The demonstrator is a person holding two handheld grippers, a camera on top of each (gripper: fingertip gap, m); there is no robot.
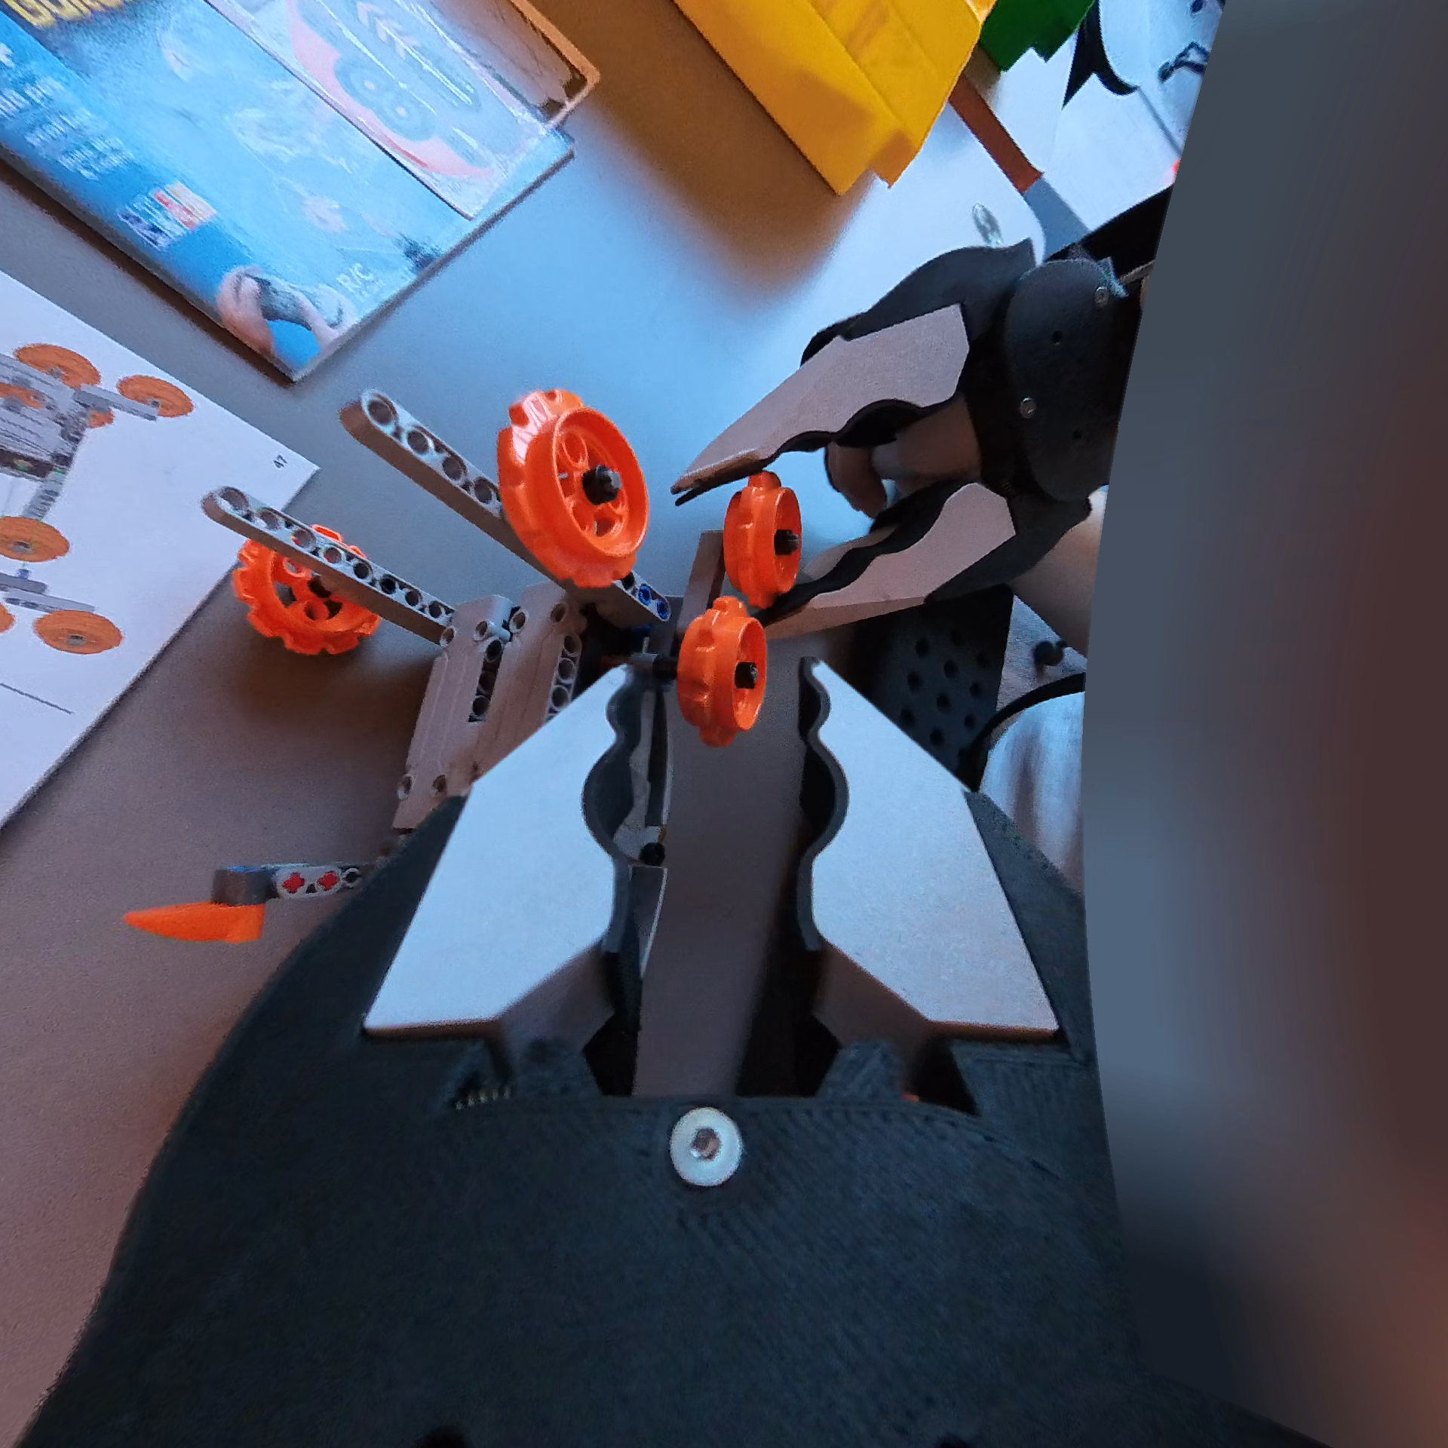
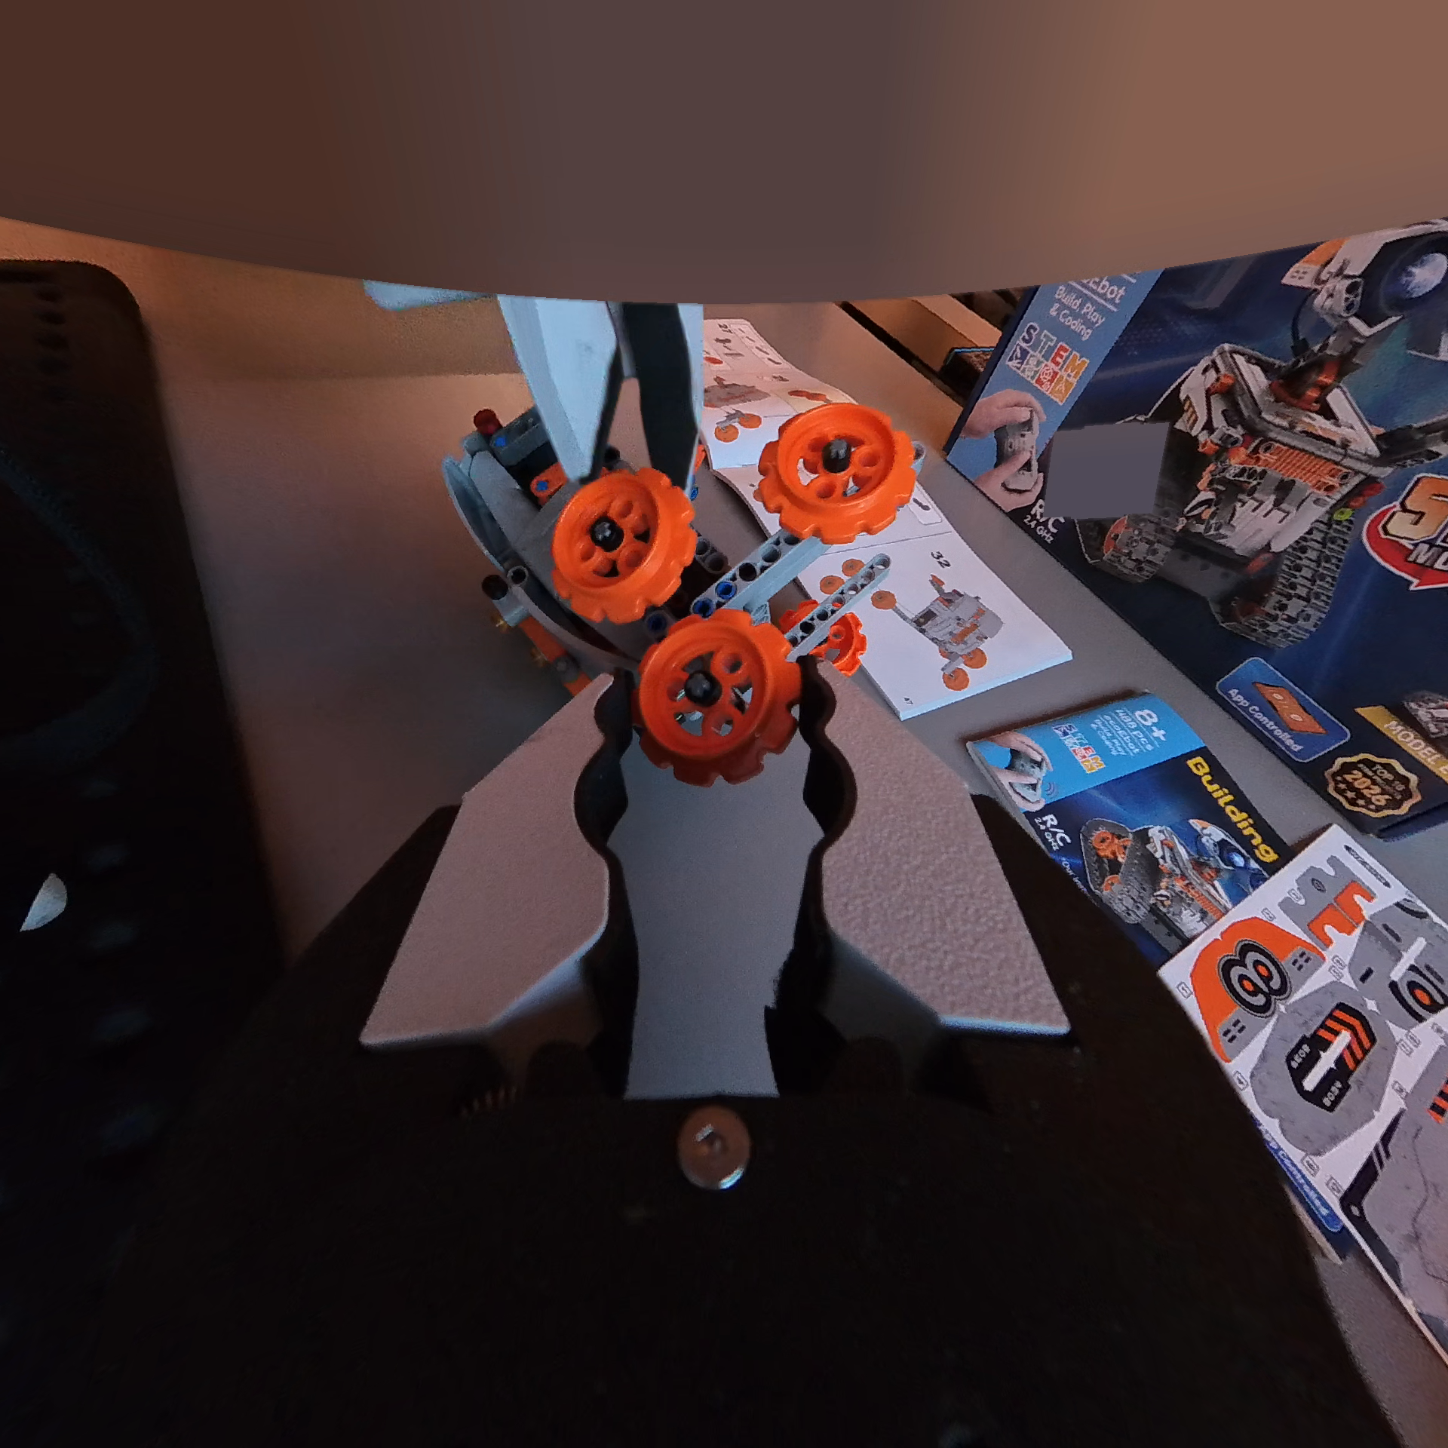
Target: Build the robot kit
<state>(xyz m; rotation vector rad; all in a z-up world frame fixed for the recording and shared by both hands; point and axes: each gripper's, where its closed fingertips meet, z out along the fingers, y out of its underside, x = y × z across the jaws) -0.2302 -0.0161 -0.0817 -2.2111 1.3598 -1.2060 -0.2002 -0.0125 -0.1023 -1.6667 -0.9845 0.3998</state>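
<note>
Right hand-held gripper (image 2: 709, 689) clamps an orange wheel (image 2: 714, 696), axle toward camera; left hand-held gripper (image 1: 709, 666) spread apart

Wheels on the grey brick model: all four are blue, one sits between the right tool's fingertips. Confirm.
Not blue: all four wheels are orange, as the right wrist view shows. One wheel does sit between the right tool's fingertips, on the grey brick model.

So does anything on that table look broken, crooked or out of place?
Nothing looks broken. The grey brick model sits tipped, its orange wheels up off the table. That fits being handled: the left hand-held gripper and right hand-held gripper both reach in around its small wheels.
</note>
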